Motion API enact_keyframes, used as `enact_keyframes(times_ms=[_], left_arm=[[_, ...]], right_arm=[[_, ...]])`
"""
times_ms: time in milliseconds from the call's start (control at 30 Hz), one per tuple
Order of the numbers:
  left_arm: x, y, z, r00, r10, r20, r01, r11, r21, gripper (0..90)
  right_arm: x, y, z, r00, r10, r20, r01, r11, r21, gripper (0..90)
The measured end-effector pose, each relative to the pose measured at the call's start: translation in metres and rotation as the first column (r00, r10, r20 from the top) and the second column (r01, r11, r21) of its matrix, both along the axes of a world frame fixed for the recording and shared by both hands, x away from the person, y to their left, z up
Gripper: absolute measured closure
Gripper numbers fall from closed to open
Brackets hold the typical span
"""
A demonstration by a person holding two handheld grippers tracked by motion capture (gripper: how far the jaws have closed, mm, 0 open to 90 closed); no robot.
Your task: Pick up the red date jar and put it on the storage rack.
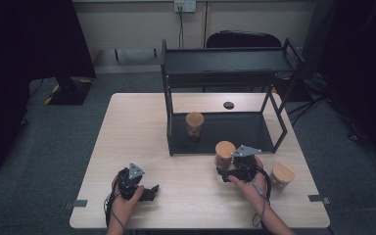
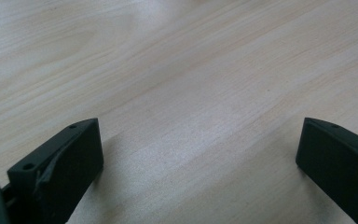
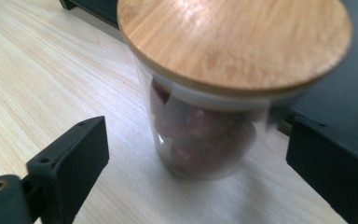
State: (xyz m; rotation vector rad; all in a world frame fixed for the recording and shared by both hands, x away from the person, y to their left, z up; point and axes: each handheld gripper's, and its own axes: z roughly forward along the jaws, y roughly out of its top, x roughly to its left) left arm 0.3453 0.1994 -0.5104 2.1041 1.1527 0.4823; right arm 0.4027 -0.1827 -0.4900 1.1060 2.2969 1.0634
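jar (image 3: 205, 116) stands upright at frame centre between right gripper (image 3: 198, 154) jaws, parted and not yet touching glass; left gripper (image 2: 200, 154) released, far off lower left.

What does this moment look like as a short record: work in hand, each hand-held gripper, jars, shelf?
work in hand: picking up a wooden-lidded glass jar
right hand-held gripper: jaws astride that jar, gaps on both sides, not gripping
left hand-held gripper: open, nothing between the jaws, low over the table
other jars: one on the lower level of the black shelf; one on the table beside the right hand
small dark object: on the table behind the shelf
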Motion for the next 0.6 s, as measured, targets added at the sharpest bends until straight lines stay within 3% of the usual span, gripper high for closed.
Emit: enact_keyframes(times_ms=[100, 267, 467, 600], left_arm=[[0.000, 0.000, 0.000, 1.0000, 0.001, 0.001, -0.001, 1.0000, -0.002, 0.2], [0.000, 0.000, 0.000, 1.0000, 0.000, 0.000, 0.000, 1.0000, 0.000, 0.2], [0.000, 0.000, 0.000, 1.0000, 0.000, 0.000, 0.000, 1.0000, 0.000, 0.2], [0.000, 0.000, 0.000, 1.0000, 0.001, 0.001, -0.001, 1.0000, -0.002, 0.2]], right_arm=[[0.003, 0.002, -0.001, 1.0000, -0.001, 0.009, 0.001, 0.9997, 0.022, 9.2], [0.008, 0.005, -0.004, 0.9997, -0.003, 0.024, 0.002, 0.9998, 0.018, 12.6], [0.014, 0.003, -0.004, 0.9996, -0.010, 0.027, 0.008, 0.9976, 0.069, 20.8], [0.017, 0.003, -0.004, 0.9990, -0.007, 0.043, 0.004, 0.9976, 0.070, 24.2]])
